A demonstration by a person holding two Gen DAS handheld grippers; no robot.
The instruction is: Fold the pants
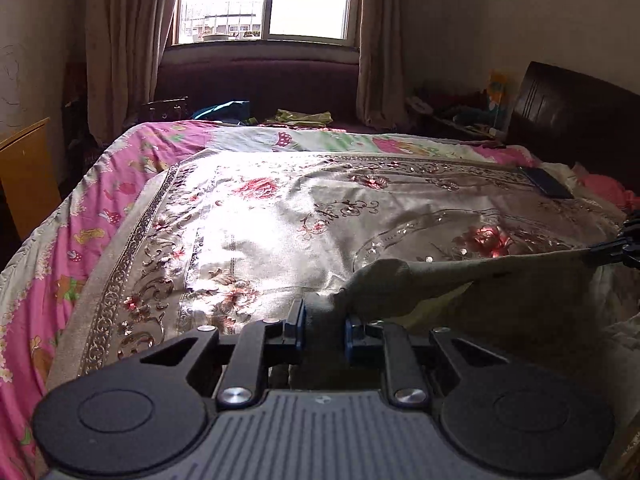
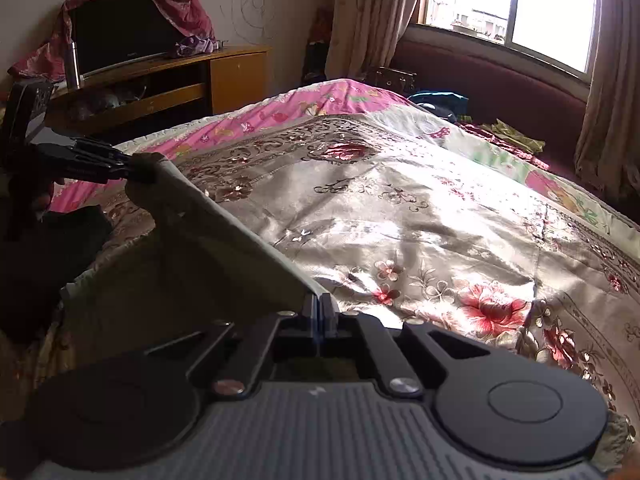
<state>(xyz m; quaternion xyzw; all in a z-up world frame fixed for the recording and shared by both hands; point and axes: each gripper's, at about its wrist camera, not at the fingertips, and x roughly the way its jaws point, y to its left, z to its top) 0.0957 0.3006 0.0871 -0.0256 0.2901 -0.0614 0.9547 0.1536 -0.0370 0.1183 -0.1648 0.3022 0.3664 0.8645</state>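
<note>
The pants (image 1: pixel 460 280) are olive-grey and are held up by one edge, stretched taut between my two grippers above the near side of the bed. My left gripper (image 1: pixel 323 320) is shut on a bunched corner of the pants. My right gripper (image 2: pixel 320 308) is shut on the other corner of the pants (image 2: pixel 224 248). The right gripper shows at the right edge of the left wrist view (image 1: pixel 618 246). The left gripper shows at the left of the right wrist view (image 2: pixel 136 168). The rest of the pants hangs down below the edge, out of clear sight.
The bed carries a shiny floral bedspread (image 1: pixel 280 220) over a pink patterned quilt (image 1: pixel 120 184). A dark phone (image 1: pixel 548 184) lies on it near the dark headboard (image 1: pixel 572 112). A wooden TV stand (image 2: pixel 168 80) is beyond the bed's foot. Clothes (image 1: pixel 300 118) lie on the window seat.
</note>
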